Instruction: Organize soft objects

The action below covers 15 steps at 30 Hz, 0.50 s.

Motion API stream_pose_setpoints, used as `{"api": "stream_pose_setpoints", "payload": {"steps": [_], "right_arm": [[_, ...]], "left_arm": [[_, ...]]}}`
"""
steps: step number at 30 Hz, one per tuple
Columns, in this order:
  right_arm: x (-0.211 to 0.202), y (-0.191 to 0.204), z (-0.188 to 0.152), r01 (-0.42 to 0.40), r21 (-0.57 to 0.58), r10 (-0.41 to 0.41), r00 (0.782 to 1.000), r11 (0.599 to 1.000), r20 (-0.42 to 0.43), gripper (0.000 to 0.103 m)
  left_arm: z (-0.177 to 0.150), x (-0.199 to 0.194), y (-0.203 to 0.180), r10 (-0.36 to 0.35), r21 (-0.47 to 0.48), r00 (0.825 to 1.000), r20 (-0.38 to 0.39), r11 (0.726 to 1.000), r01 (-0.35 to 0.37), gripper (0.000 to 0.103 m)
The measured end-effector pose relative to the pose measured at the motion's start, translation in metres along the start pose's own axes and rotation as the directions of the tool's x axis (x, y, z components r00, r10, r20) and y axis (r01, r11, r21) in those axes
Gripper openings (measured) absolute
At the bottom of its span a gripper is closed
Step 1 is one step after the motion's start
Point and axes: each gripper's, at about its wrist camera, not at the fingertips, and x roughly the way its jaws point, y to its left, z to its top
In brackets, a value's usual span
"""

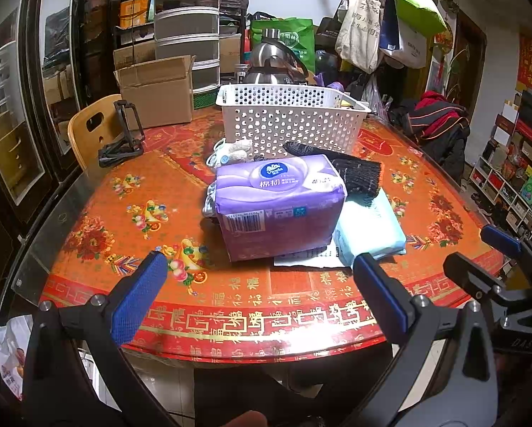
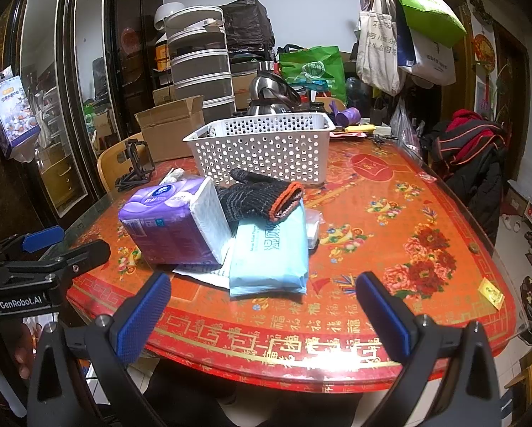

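A purple tissue pack (image 1: 278, 204) (image 2: 177, 224) lies in the middle of the red patterned table (image 1: 123, 192) (image 2: 390, 220). A light blue wet-wipe pack (image 1: 370, 229) (image 2: 269, 252) rests to its right, with a black knitted glove (image 1: 351, 167) (image 2: 262, 195) partly on top. A small white and grey soft item (image 1: 230, 154) sits behind the tissues. The white perforated basket (image 1: 287, 121) (image 2: 262, 146) stands farther back. My left gripper (image 1: 262, 295) and my right gripper (image 2: 266, 315) hover open over the table's near edge, holding nothing. The left gripper (image 2: 48, 249) also appears at the left edge of the right wrist view.
An open cardboard box (image 1: 159, 92) and a black phone stand (image 1: 123, 135) sit at the back left beside a wooden chair (image 1: 88, 131). A steel kettle (image 1: 273, 60), stacked containers and hanging bags crowd the far side. White paper (image 2: 201, 270) lies under the packs.
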Motion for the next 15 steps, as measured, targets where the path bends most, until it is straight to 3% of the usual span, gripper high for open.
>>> {"api": "stream_pose_setpoints", "payload": {"steps": [15], "right_arm": [[0.0016, 0.0002, -0.0024, 0.0, -0.002, 0.0, 1.0, 1.0, -0.003, 0.103]], "left_arm": [[0.0004, 0.0017, 0.0009, -0.003, -0.003, 1.0, -0.004, 1.0, 0.003, 0.103]]}}
